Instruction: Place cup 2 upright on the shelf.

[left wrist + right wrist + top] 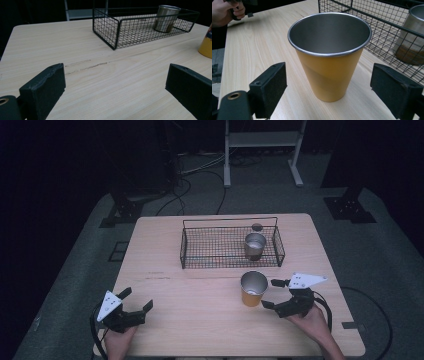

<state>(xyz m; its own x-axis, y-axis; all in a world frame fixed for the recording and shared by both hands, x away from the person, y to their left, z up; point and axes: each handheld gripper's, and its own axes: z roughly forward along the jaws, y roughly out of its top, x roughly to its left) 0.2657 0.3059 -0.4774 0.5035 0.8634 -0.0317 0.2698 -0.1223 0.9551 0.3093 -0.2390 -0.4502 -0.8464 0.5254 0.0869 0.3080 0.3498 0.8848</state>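
Observation:
A yellow cup [253, 289] with a steel inside stands upright on the wooden table [200, 320], in front of the wire basket [200, 254]. My right gripper [270, 293] is open just to the cup's right, its jaws pointing at it without touching. In the right gripper view the yellow cup [329, 67] stands large and close ahead of the wide jaws of the right gripper [332, 85]. My left gripper [137, 298] rests open near the table's front left, with bare wood between the jaws of the left gripper [115, 82].
A steel cup [255, 246] stands upright in the right half of the black basket, with a small dark disc [257, 226] behind it. The left gripper view has the basket [117, 27], steel cup [166, 18] and yellow cup [206, 43]. Dark floor and cables surround the table.

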